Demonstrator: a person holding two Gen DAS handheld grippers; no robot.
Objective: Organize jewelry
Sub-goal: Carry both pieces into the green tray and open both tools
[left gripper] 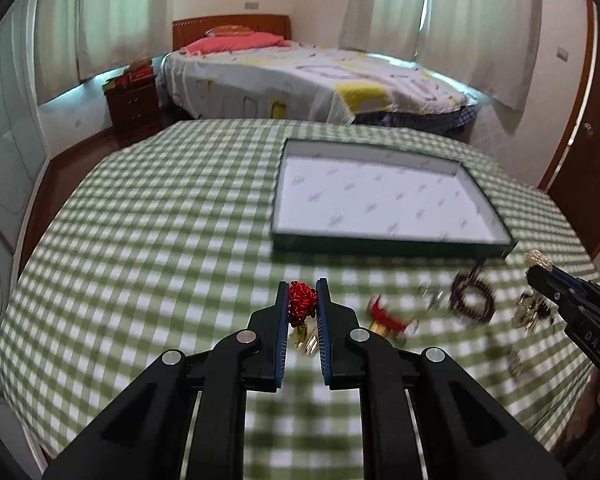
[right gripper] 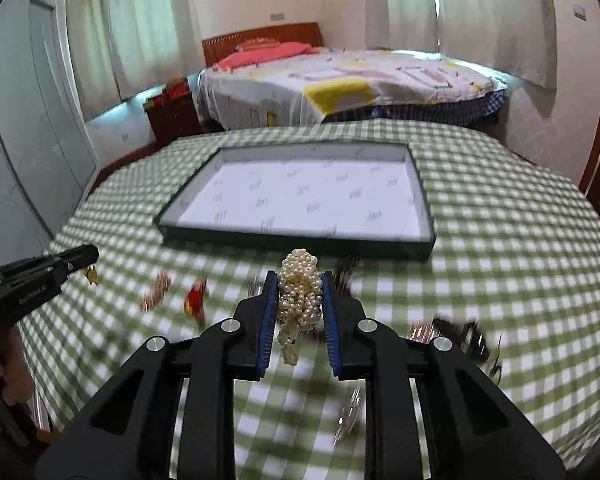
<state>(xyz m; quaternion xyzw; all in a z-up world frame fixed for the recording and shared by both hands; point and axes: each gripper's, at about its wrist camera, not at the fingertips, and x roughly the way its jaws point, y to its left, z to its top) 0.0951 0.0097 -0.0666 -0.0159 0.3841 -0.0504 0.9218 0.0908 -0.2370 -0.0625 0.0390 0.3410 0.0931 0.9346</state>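
while the shallow tray (right gripper: pixel 296 196) on the green checked tablecloth (left gripper: pixel 160 220) holds nothing yet, both tongs carry a first piece each. the left gripper (left gripper: pixel 302 300) is clamped on a red beaded ornament (left gripper: pixel 301 299), gold bits hanging below it, short of the tray's near left corner. the right gripper (right gripper: pixel 300 292) is closed around a bunch of pearl strands (right gripper: pixel 300 288), held just short of the tray's near rim, a loose end dangling between the jaws. by this showing the sorting has barely begun: nothing lies inside the tray. still on the cloth, on the near side of the tray, are a second red and gold piece (left gripper: pixel 384 316), a dark beaded bracelet (left gripper: pixel 474 300), a gold and dark cluster (left gripper: pixel 530 310) and some silvery bits too blurred to name. each held piece sits in its jaws near the tips, clear of the cloth, so far as the blur allows.
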